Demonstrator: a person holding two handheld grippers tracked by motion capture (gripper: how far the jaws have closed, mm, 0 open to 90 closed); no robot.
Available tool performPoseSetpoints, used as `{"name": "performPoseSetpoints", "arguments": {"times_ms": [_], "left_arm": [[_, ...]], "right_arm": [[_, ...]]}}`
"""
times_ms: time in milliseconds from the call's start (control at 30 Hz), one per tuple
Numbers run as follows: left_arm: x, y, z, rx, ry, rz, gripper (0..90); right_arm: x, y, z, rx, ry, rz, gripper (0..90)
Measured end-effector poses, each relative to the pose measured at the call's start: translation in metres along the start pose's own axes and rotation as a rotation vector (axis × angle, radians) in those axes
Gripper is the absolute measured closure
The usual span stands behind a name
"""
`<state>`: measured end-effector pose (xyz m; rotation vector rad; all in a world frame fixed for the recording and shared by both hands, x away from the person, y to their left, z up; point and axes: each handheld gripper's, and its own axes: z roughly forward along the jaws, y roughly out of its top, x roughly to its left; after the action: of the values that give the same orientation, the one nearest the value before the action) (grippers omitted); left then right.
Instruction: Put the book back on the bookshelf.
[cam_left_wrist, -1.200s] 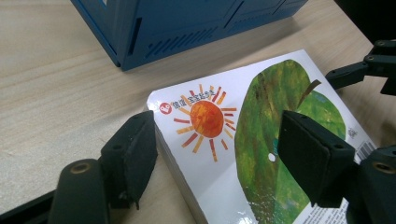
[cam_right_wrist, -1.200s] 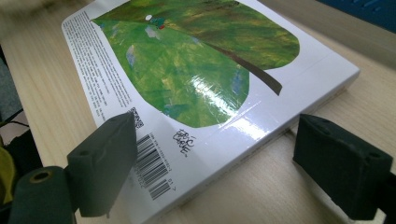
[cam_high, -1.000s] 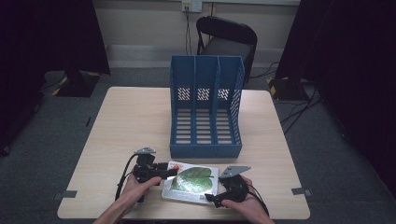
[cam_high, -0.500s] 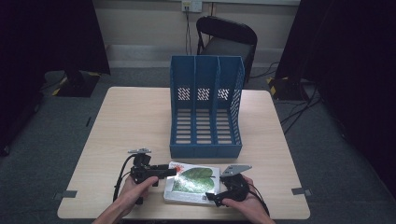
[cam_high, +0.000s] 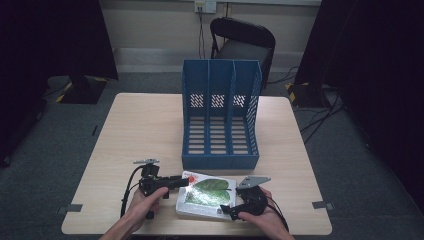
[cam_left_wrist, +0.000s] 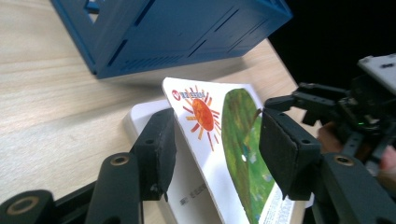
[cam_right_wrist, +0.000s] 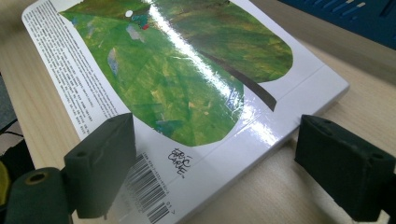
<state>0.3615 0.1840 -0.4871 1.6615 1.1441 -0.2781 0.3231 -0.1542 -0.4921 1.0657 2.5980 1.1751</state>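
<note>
Lying flat near the tabletop's (cam_high: 150, 120) front edge, just before the blue three-slot file rack (cam_high: 220, 120), the picture book (cam_high: 205, 197) has its cover lifted. The left claw (cam_left_wrist: 215, 149), held level in the left hand (cam_high: 142, 207), has just been closing around that raised cover, pads not yet pressing. The right claw (cam_right_wrist: 219, 172), low in the right hand (cam_high: 265, 220), stands released astride the book's corner
</note>
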Motion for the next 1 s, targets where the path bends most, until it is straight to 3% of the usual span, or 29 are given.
{"name": "performPoseSetpoints", "arguments": {"times_ms": [67,200,367,433,500,567,667,767,833,967,1000], "left_arm": [[0.001,0.0,-0.001,-0.015,-0.026,-0.03,46.7],[0.001,0.0,-0.002,-0.032,-0.048,-0.039,47.0],[-0.002,0.001,-0.002,-0.052,-0.072,-0.026,45.0],[-0.004,0.002,-0.003,-0.073,-0.118,-0.019,43.5],[-0.009,0.0,0.005,-0.02,-0.143,-0.006,48.5],[-0.019,-0.004,0.017,0.046,-0.105,0.041,45.3],[-0.027,-0.004,0.025,0.086,-0.071,0.114,39.5],[-0.022,-0.005,0.029,0.13,-0.022,0.082,41.6],[-0.02,-0.007,0.035,0.166,-0.016,0.063,41.8],[-0.023,-0.009,0.042,0.202,-0.029,0.084,45.6],[-0.023,-0.009,0.043,0.217,-0.039,0.104,47.4]], "right_arm": [[-0.001,0.0,0.0,-0.001,0.003,0.001,11.4],[-0.001,0.0,0.0,-0.002,0.005,0.011,11.3],[-0.004,0.0,0.0,0.004,0.012,0.041,10.2],[-0.005,0.0,0.0,0.004,0.014,0.044,9.8],[-0.006,0.0,-0.001,-0.003,0.028,0.058,9.8],[-0.006,0.0,-0.001,-0.003,0.031,0.065,10.1],[-0.006,0.0,-0.001,-0.005,0.026,0.054,10.2],[-0.005,-0.001,-0.001,-0.002,0.024,0.05,10.4],[-0.004,-0.001,0.0,0.0,0.014,0.033,10.8],[-0.004,0.0,0.0,-0.004,0.043,0.029,15.5],[-0.004,0.0,0.0,-0.007,0.05,0.031,16.1]]}}
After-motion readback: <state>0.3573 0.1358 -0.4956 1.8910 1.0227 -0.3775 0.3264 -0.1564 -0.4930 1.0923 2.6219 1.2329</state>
